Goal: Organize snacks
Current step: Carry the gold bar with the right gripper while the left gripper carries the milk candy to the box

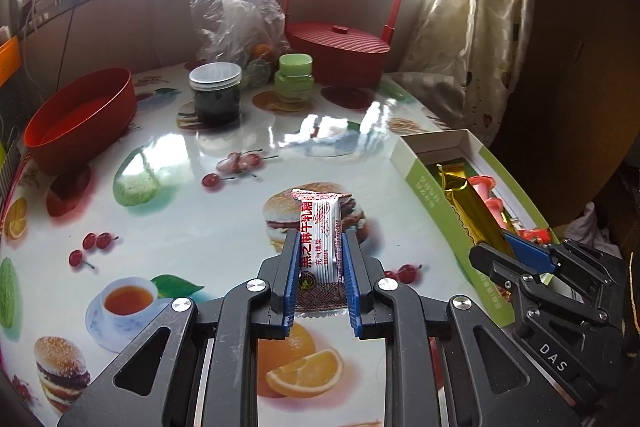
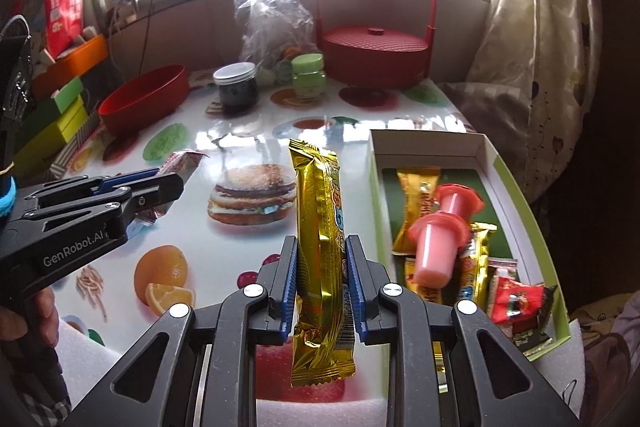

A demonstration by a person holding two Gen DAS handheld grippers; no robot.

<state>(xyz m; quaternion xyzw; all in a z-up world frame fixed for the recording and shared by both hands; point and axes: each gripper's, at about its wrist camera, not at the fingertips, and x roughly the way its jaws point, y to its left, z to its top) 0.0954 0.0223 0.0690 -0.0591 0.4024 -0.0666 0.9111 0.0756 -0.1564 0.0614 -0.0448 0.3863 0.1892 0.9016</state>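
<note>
Left wrist view first: our left gripper [image 1: 319, 267] has its blue pads [image 1: 289, 267] pressed tight on a white candy bar [image 1: 320, 247] with red lettering, held above the glossy printed table [image 1: 192, 227]. The bar's near end is partly hidden behind the pads. At the right edge we see our right gripper [image 1: 520, 251], its tips cut off against the gold wrapper, so its grip is hard to read from here.

From the right wrist view the answer is plain: the right gripper [image 2: 321, 267] is clamped narrow on a long gold snack bar [image 2: 318, 227], which stands up between the pads [image 2: 354, 267] with its crimped near end hanging below them. Near left, a hand [image 2: 44, 311] shows only in part, behind the left gripper's black body.

Just right of the gold bar lies the open white box with green sides [image 2: 516, 187]. In it we count gold-wrapped bars [image 2: 418, 195], two pink jelly cups [image 2: 440, 247] lying one over the other, and red packets [image 2: 516, 303] at the near end; the print on these is too small to read, and the box's near corner is cut off by our gripper.

Farther on, left, sits a red bowl [image 1: 80, 119]; we cannot make out anything in it. Beyond the middle stand a dark jar with a clear lid [image 1: 216, 95] and a small green jar [image 1: 295, 77]. Farthest, a crumpled clear plastic bag [image 1: 236, 15] holds round fruit, blurred through the film, beside a lidded red basket with a tall handle [image 1: 338, 51].
</note>
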